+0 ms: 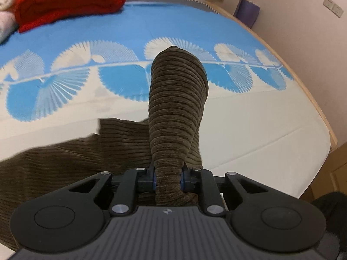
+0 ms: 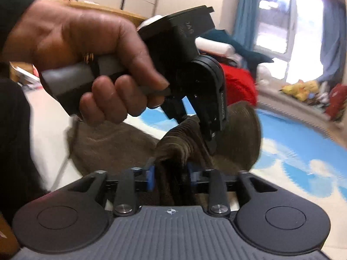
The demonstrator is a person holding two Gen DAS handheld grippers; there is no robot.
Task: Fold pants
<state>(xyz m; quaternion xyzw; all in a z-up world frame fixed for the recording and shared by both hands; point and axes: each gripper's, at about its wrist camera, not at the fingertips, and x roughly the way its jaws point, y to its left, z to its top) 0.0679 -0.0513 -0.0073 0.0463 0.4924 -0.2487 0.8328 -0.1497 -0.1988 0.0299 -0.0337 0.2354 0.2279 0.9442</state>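
Left wrist view — left gripper clamps pants.

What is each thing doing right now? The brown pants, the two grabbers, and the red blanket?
Brown pants: bunched, partly lifted off the bed, rest lying flat.
Left gripper: shut on the brown pants.
Right gripper: partly open, pants fabric between its fingers; a grip is unclear.
Red blanket: folded, lying on the bed.
Bed: covered by a blue-and-white sheet.

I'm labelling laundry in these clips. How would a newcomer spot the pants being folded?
Find the bed with the blue-and-white fan-print sheet. The pants lie on its near, white part, one bunch rising between the left gripper fingers. They are olive-brown ribbed corduroy, unlike the red blanket behind.
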